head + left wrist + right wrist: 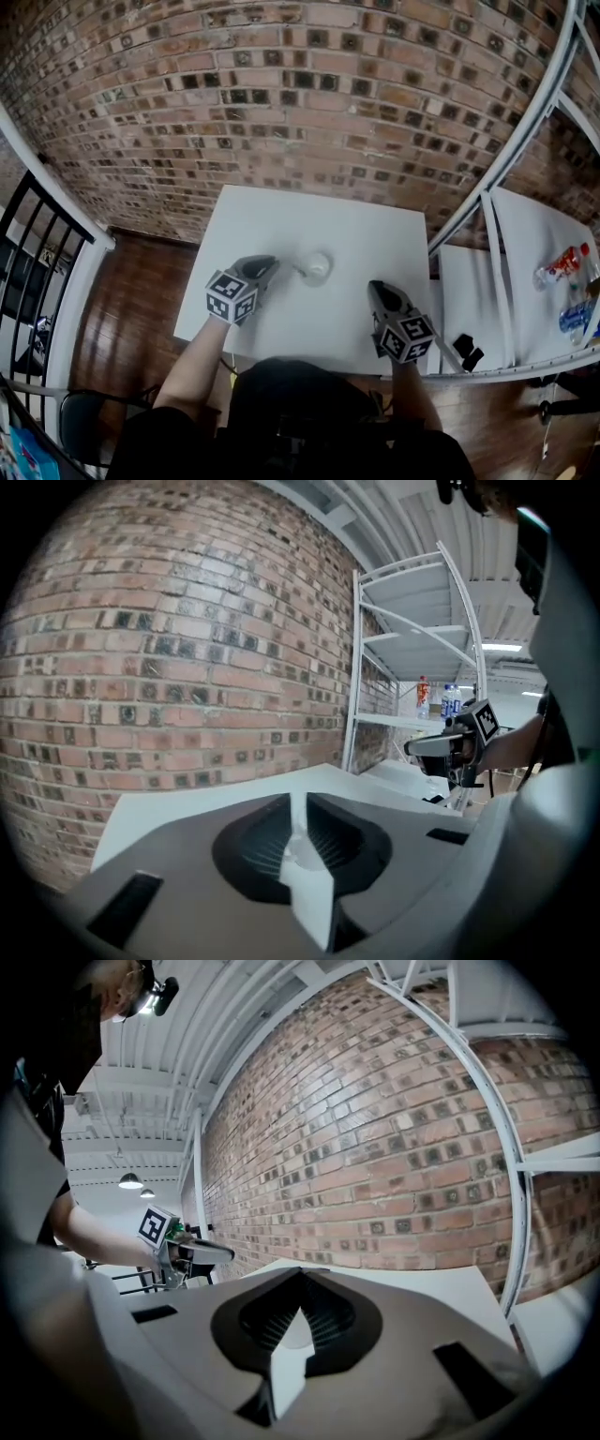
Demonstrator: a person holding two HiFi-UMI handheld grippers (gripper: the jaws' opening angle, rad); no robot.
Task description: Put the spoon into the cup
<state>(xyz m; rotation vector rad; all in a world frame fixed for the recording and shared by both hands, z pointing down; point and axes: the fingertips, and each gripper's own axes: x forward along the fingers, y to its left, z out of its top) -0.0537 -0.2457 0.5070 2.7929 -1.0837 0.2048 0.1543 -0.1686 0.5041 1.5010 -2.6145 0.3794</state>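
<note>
A small clear cup [319,267] stands near the middle of the white table [319,211]. A thin pale spoon [294,267] rests in it, its handle leaning out to the left. My left gripper [274,263] hovers just left of that handle. In the left gripper view its jaws [300,803] stand a narrow slit apart, with a pale glassy shape showing through the slit. My right gripper [373,285] hangs over the table's front right part, apart from the cup. Its jaws [302,1290] are shut on nothing.
A brick wall [281,84] runs behind the table. A white metal shelf unit [497,187] stands at the right, with bottles [562,267] and a small black object [466,352] on it. A black railing [23,253] and a chair [80,412] are at the left.
</note>
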